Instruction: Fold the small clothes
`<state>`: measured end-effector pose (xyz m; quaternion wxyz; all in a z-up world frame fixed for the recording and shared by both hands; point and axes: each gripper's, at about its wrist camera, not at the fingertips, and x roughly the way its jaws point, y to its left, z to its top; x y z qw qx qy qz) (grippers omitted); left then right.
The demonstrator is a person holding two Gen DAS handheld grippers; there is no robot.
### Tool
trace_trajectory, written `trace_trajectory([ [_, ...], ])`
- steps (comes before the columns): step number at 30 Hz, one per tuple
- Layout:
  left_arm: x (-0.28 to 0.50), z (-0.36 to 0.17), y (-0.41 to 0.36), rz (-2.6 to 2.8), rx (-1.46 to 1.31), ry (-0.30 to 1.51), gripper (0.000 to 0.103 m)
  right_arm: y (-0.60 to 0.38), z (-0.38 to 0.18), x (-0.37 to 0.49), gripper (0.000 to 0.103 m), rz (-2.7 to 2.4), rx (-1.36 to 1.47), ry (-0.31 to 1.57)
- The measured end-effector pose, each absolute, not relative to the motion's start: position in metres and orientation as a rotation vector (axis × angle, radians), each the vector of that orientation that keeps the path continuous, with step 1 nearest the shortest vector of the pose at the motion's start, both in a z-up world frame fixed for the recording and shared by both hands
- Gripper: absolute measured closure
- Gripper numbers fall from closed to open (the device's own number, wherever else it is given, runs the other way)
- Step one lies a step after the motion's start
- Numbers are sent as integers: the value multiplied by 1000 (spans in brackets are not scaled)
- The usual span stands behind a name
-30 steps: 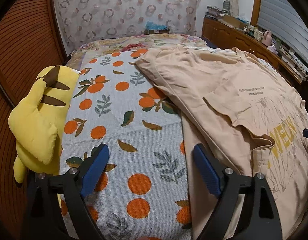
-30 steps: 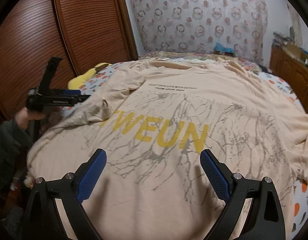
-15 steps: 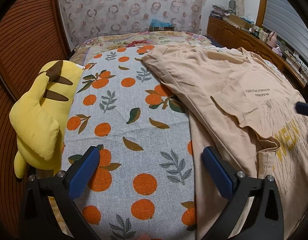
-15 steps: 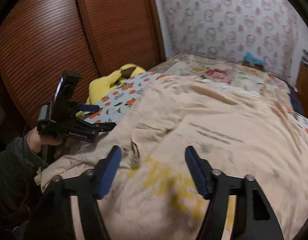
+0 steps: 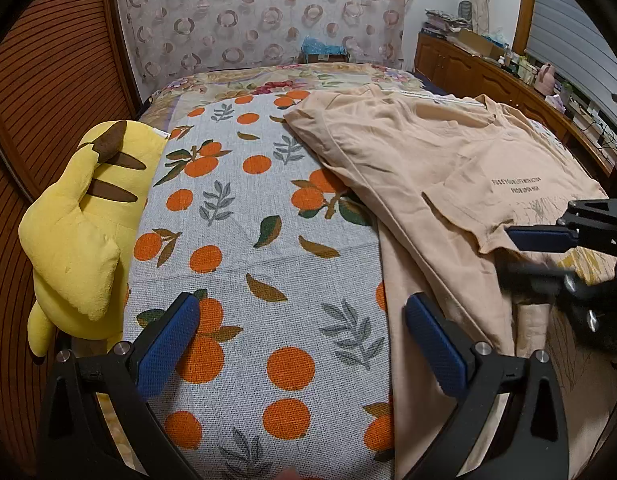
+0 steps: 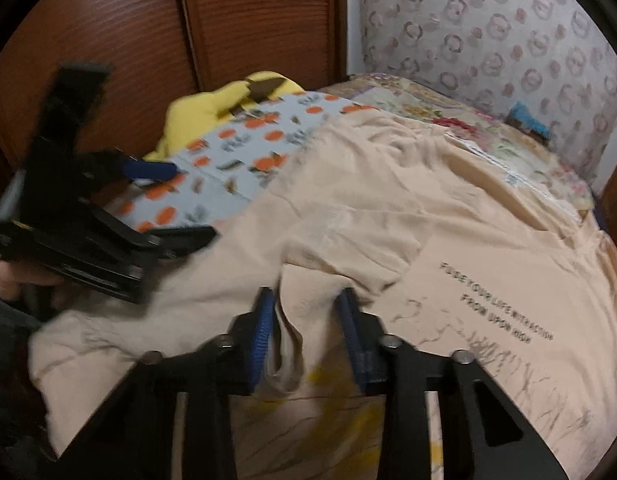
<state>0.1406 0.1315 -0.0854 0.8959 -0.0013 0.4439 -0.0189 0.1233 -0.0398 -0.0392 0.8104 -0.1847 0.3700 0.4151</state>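
On the bed, right gripper [image 6: 306, 320] jaws have been closing around the soft beige T-shirt [image 6: 388, 216] sleeve; left gripper [image 5: 300, 344] jaws gape empty.

Right gripper [image 5: 540, 252] blurred, cut off.

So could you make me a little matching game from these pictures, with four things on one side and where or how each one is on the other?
Things:
1. yellow plush toy
2. beige T-shirt
3. left gripper
4. right gripper

Descriptions:
A. jaws wide apart, nothing between them, above the orange-print cloth
B. lying at the bed's edge by the wooden doors
C. jaws just been closing, a fold of fabric between them
D. spread out on the bed, with small dark lettering

Pairs: 1-B, 2-D, 3-A, 4-C
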Motion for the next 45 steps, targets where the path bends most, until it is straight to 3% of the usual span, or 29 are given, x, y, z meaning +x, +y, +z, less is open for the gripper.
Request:
trace_trajectory([
  [4,140,-85,132,-39,-3,920,0,-42,-42,127,97,869,-395,777],
  [12,140,-86,131,-39,-3,920,0,-97,-34,125,97,683,-271,748],
  [15,140,-85,131,-39,-3,920,0,-107,-33,124,86,638,-252,758],
  [17,140,-86,132,-39,-2,920,0,-110,-30,125,68,642,-237,758],
  [19,140,-86,132,-39,-2,919,0,-106,-28,124,59,640,-232,748],
  [33,140,-86,130,-39,-3,919,0,-67,-49,165,59,693,-308,788],
  [39,140,-86,131,-39,-3,919,0,-107,-49,202,59,580,-195,804],
  [45,140,-86,130,-38,-3,919,0,-139,-40,185,59,609,-140,773],
])
